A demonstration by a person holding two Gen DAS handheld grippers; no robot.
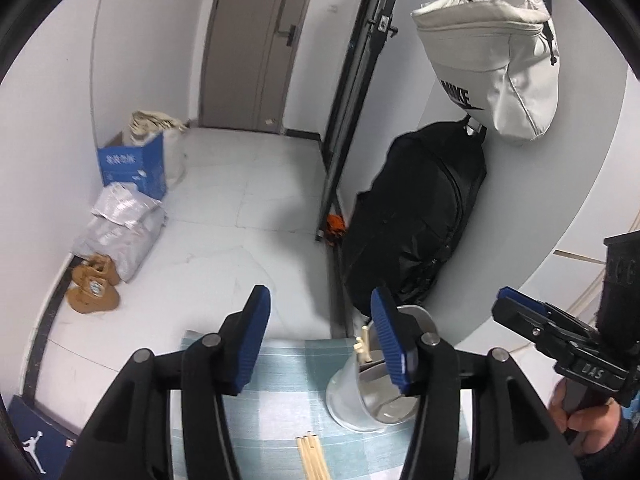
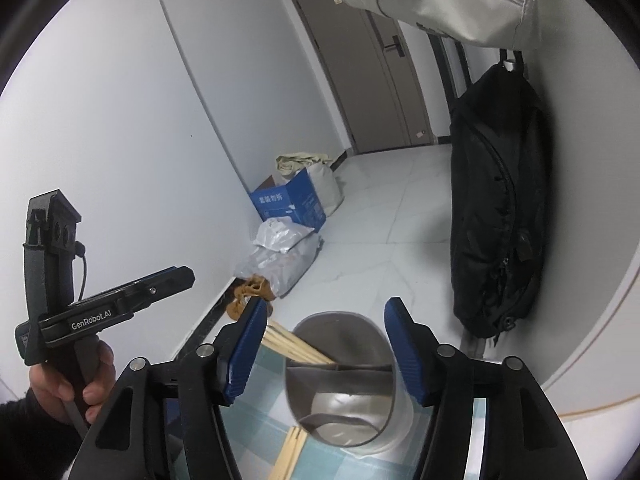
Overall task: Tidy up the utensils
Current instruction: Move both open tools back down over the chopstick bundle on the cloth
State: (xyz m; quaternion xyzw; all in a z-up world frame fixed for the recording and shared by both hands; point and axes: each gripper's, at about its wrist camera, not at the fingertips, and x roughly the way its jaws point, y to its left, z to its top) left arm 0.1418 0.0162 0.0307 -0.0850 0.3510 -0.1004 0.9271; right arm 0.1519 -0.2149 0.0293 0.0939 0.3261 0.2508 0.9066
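Two hand-held grippers in view, both spread, nothing between the pads of either. Left hand-held gripper (image 1: 320, 320) hangs over the desk (image 1: 280, 400), which wears a pale blue-and-white checked cloth. Right hand-held gripper (image 2: 326, 332) stands above the metal utensil holder (image 2: 340, 384), jaws either side of it but not touching it.

Utensil holder: grey, round, divided inside by a partition. It sits on the desk near the far edge. Wooden chopsticks (image 2: 296, 346) lean in its far compartment, tips jutting out to the left in the right wrist view. More chopsticks (image 1: 312, 456) lie flat on the cloth, on the near side of the holder.

Each wrist view catches the other hand-held gripper at its edge, held in a person's hand (image 2: 68, 388).

Surroundings: black bag (image 1: 416, 220) hangs against the wall on the right; a white bag (image 1: 492, 56) hangs above it. Floor is pale tile. Blue box (image 1: 132, 168), silver parcels (image 1: 120, 228) and brown paper bags (image 1: 92, 286) line the left wall. Grey door (image 1: 256, 40) at the far end.
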